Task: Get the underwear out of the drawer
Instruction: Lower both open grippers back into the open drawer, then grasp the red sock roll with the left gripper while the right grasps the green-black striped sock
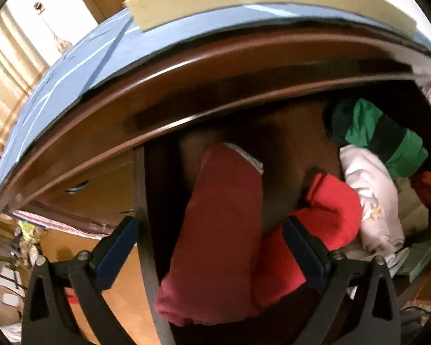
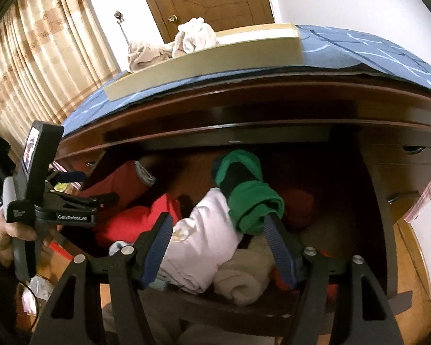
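Observation:
An open dark wooden drawer [image 2: 379,210] holds several rolled garments. In the left wrist view my left gripper [image 1: 209,224] is open above the drawer's left end, with a dark red roll [image 1: 215,230] between its fingers and a bright red roll [image 1: 324,212] by the right finger. In the right wrist view my right gripper [image 2: 218,225] is open over a white roll [image 2: 207,244], its right fingertip touching a green and navy striped roll [image 2: 250,195]. The left gripper [image 2: 71,201] also shows there at the left.
A beige roll [image 2: 241,279] lies at the drawer's front. On the dresser top lie a blue patterned cloth [image 2: 359,49] and a flat cream box [image 2: 204,60] with pale garments [image 2: 192,40] on it. A curtain [image 2: 43,57] and a door [image 2: 209,0] stand behind.

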A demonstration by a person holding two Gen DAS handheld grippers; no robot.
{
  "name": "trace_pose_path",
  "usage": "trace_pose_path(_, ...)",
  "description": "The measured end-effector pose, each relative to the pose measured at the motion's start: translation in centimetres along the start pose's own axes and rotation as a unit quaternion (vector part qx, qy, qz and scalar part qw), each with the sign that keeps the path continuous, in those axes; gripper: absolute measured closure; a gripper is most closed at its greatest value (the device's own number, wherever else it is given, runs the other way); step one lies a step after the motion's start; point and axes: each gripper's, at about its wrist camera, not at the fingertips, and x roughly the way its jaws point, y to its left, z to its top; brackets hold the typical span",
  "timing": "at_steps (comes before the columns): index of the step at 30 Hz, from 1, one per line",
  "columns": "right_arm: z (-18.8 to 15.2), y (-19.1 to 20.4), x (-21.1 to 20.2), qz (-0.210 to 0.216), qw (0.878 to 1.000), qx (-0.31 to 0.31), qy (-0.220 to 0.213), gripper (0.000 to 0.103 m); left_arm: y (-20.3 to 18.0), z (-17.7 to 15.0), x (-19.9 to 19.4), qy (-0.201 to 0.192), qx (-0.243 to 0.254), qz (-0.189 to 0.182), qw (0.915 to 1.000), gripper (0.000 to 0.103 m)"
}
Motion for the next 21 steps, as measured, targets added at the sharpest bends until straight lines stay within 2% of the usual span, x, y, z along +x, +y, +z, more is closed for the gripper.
trace_pose_path(7, 0.2, -0.7, 0.5, -0.001, 1.0, 0.009, 0.01, 0.035, -1.6, -0.2, 0.3, -0.003, 0.042, 0.023, 0.9988, 0.002)
trace_pose_path(9, 0.3, -0.7, 0.6, -0.001, 1.0, 0.008, 0.011, 0.035, -2.0, -0.2, 0.2, -0.004, 0.053, 0.008, 0.9986, 0.004)
trace_pose_path(11, 0.3, -0.6, 0.6, 0.001, 1.0, 0.01, 0.012, 0.035, -2.0, -0.3, 0.7, 0.012, 0.047, -0.025, 0.9985, 0.015)
trace_pose_path(14, 0.4, -0.8, 0.7, 0.006, 1.0, 0.016, 0.011, 0.035, -0.7, 0.0, 2.2, 0.048, -0.006, -0.05, 0.9976, 0.017)
trace_pose_path(15, 0.4, -0.8, 0.6, 0.006, 1.0, 0.017, 0.01, 0.035, -0.4, 0.2, 2.2, 0.049, -0.014, -0.056, 0.9971, 0.017)
trace_pose_path(19, 0.5, -1.0, 0.6, 0.008, 1.0, 0.023, 0.01, 0.035, -0.9, 0.4, 2.7, 0.068, 0.002, -0.034, 0.9971, 0.019)
trace_pose_path(21, 0.5, -1.2, 0.4, 0.009, 1.0, 0.026, 0.007, 0.035, -1.0, 0.3, 2.7, 0.069, 0.0, -0.038, 0.9969, 0.019)
